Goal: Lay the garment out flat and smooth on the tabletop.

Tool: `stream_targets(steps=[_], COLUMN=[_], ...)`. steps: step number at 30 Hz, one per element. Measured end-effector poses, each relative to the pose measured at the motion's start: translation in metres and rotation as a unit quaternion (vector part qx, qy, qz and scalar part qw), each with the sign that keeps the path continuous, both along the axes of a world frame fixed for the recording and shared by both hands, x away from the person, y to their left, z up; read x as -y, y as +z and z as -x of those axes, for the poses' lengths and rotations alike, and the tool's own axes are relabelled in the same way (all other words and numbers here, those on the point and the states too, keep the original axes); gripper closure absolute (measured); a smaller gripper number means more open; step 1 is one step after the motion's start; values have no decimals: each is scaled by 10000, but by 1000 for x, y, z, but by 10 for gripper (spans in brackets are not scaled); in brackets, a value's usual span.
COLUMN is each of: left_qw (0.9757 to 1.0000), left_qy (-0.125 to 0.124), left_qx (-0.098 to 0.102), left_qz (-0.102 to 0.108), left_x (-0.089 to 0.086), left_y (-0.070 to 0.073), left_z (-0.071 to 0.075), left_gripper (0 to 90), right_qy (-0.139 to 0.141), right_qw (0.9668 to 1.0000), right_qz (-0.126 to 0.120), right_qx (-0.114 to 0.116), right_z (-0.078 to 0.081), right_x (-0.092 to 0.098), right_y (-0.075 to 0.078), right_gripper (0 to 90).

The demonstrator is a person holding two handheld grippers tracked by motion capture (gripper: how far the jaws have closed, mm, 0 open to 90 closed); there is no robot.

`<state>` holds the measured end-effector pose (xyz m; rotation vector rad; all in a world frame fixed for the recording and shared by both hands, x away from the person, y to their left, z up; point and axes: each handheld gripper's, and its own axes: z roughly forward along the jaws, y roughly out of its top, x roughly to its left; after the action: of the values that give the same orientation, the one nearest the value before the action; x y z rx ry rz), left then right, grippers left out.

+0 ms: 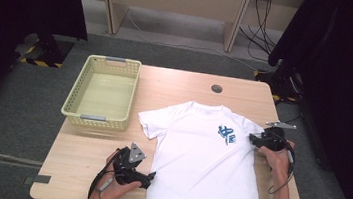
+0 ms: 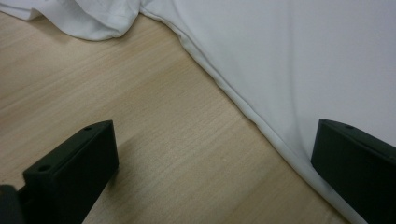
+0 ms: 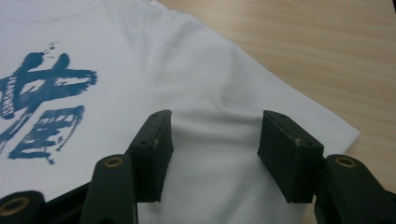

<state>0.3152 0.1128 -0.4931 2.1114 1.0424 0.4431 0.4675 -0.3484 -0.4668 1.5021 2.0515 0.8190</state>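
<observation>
At the near edge the left tool [image 1: 149, 178] stands spread astride the side hem of the white T-shirt [image 1: 203, 158] lying flat on the tabletop [image 1: 82, 159], while farther off the right tool [image 1: 255, 140], spread over the sleeve, should probably pinch only one layer cleanly

A light wooden table [image 1: 82, 161] stands on grey carpet [image 1: 7, 110] (wooden desks [image 1: 175, 4] behind).

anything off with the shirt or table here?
Mostly tidy. The white T-shirt lies flat, print up, but its hem hangs over the table's near edge, and the sleeve nearest the basket is slightly bunched. No spill or damage.
</observation>
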Motion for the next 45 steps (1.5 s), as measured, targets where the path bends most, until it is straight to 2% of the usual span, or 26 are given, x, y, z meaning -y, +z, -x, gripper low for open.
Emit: stream_targets(steps=[3, 7, 9, 11, 16, 19, 21, 33, 45], left_qw=[10000, 10000, 10000, 10000, 10000, 10000, 10000, 10000, 10000], left_qy=[-1, -3, -3, -3, -5, -7, -7, -10, 95], left_qx=[-1, 3, 4, 5, 7, 7, 6, -4, 0], left_qz=[0, -7, -6, -6, -2, -1, 0, 5, 12], left_x=[0, 0, 0, -1, -1, -1, -1, -2, -6], left_y=[0, 0, 0, 0, 0, 0, 0, 0, 0], left_z=[0, 0, 0, 0, 0, 1, 1, -1, -10], left_gripper=[0, 0, 0, 0, 0, 0, 0, 0, 0], right_qy=[229, 743, 958, 1148, 1245, 1292, 1258, 1307, 1253], right_qw=[9995, 9969, 9952, 9934, 9921, 9912, 9918, 9913, 9919], right_qz=[-102, -172, -120, 53, 148, 133, 54, 62, 65], right_qx=[172, 196, 161, 32, -100, -264, -218, -167, -184], right_z=[9, 27, 36, 41, 51, 54, 54, 48, 32], right_x=[-12, -35, -48, -59, -75, -78, -77, -81, -85], right_y=[5, 10, 9, 8, 5, -1, -3, -4, -4], right_gripper=[440, 418, 406, 386, 350, 333, 328, 312, 303])
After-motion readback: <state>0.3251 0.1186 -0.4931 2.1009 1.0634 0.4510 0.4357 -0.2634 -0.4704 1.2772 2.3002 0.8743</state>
